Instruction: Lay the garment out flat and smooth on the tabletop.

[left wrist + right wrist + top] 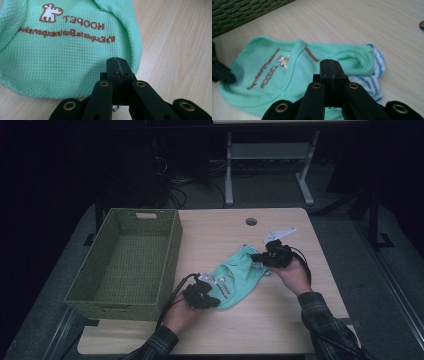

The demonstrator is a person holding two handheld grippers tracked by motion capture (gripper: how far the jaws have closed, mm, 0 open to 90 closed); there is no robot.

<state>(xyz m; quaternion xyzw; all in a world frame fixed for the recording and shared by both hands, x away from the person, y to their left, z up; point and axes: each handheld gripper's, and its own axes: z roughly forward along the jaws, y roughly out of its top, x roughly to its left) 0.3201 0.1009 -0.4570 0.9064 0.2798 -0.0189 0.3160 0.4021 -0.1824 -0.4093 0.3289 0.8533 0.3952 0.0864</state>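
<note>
A small mint-green pet shirt (239, 279) with brown lettering lies on the wooden table (280, 315). In the left gripper view its print (62, 50) reads upside down. A blue-and-white striped part (375, 85) shows at its right end. My left gripper (216, 302) is shut, with its tips (117, 61) down on the shirt's near left edge. Its black tip (222, 75) also shows in the right gripper view. My right gripper (256, 256) is shut too, its jaws (330, 63) over the shirt's far right end by the stripes. I cannot see cloth pinched between either pair of jaws.
A green woven basket (172, 255) with nothing in it stands on the left of the table, close to the left hand; its wall (242, 12) shows in the right gripper view. A cable hole (251, 221) sits near the far edge. Bare wood lies right of the shirt.
</note>
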